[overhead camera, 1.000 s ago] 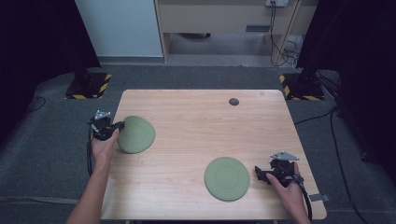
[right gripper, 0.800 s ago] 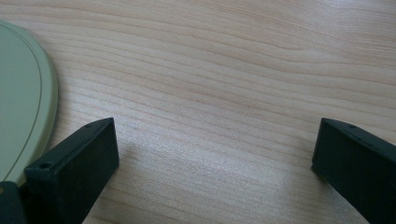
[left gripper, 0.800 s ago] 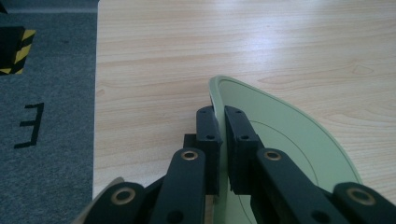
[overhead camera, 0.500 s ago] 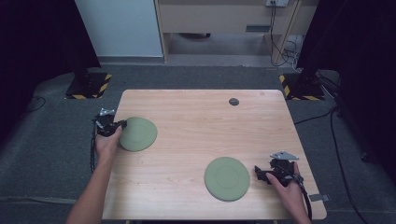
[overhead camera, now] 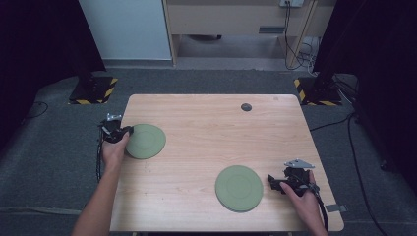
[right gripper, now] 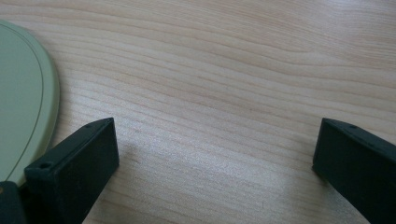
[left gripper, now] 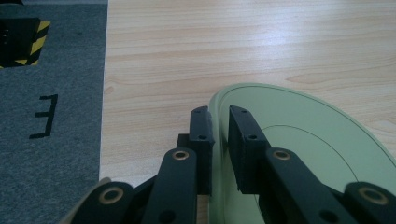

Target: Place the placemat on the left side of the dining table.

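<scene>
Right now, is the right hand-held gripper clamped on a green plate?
No, the right hand-held gripper is wide open over bare table, beside the green plate.

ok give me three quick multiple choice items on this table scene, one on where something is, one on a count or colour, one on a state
1. Where is the small dark disc?
A. near the table's far edge
B. on a plate
C. between the right tool's jaws

2. How many green plates lie on the table?
A. one
B. two
C. four

3. How do the right tool's jaws stand?
A. clamped on a plate rim
B. wide apart over bare wood
C. shut on the disc

Answers:
1 A, the high view shows it alone near the far edge.
2 B, one plate lies at the left tool, another plate beside the right tool.
3 B, the right gripper view shows only wood grain between the jaws.
</scene>
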### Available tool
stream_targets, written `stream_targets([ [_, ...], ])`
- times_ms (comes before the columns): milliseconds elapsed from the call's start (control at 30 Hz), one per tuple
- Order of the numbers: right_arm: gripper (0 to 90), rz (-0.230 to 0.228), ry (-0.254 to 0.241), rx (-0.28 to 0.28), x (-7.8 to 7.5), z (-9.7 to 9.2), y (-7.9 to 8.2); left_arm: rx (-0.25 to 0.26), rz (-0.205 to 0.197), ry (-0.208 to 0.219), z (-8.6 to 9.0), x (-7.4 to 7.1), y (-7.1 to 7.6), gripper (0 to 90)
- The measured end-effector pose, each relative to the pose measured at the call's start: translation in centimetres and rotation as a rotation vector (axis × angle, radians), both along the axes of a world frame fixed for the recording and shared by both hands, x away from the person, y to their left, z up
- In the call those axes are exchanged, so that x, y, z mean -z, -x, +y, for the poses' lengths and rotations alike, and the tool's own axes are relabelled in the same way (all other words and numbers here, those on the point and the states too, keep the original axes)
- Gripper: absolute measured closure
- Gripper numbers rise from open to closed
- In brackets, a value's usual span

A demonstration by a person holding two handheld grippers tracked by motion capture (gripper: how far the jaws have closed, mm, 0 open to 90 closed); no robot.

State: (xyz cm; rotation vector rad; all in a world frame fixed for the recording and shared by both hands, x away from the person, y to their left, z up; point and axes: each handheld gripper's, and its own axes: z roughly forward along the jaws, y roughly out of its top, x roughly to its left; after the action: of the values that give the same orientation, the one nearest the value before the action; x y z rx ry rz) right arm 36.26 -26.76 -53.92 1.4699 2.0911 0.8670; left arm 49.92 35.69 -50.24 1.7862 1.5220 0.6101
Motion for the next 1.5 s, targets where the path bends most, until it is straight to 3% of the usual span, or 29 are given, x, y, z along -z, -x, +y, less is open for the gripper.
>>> stream_targets([
  [267,0.6,0.002,-0.001,-0.005,0.0,0.0,0.0,-0.005,-0.003,-0.007,-0.1,-0.2,0.0,79.2],
  [333,0.6,0.003,-0.001,-0.008,0.0,0.0,0.0,-0.017,-0.005,-0.045,-0.3,-0.4,-0.1,76.4],
  [400,0.6,0.004,-0.001,-0.009,0.0,0.0,-0.1,-0.036,-0.021,-0.105,-0.5,-0.6,-0.1,65.1],
  [500,0.6,0.003,-0.001,-0.01,0.0,0.0,-0.1,-0.057,-0.031,-0.126,-0.7,-0.9,-0.1,37.8],
  [533,0.6,0.003,-0.001,-0.01,0.0,0.0,-0.1,-0.056,-0.033,-0.127,-0.8,-1.0,0.0,35.2],
  [800,0.6,0.003,-0.001,-0.01,0.0,0.0,0.0,-0.025,0.006,-0.081,-1.1,-1.9,0.9,14.0],
  [900,0.7,0.003,0.0,-0.008,0.0,0.0,0.0,-0.039,-0.006,-0.049,-1.0,-2.7,1.5,8.8],
  [967,0.8,0.002,0.0,-0.005,0.0,0.1,0.0,-0.035,-0.02,-0.017,-1.2,-3.3,2.1,8.1],
  [1200,0.8,0.002,0.0,-0.004,0.0,0.1,0.0,0.001,-0.012,0.035,-2.9,-4.8,4.5,5.7],
  [1300,0.7,0.003,-0.001,-0.006,0.0,0.1,0.0,0.01,-0.021,0.018,-3.6,-5.4,5.3,5.9],
  [1500,0.6,0.003,0.001,-0.012,0.0,0.0,-0.1,0.028,-0.027,0.023,-4.3,-6.3,6.5,6.0],
])
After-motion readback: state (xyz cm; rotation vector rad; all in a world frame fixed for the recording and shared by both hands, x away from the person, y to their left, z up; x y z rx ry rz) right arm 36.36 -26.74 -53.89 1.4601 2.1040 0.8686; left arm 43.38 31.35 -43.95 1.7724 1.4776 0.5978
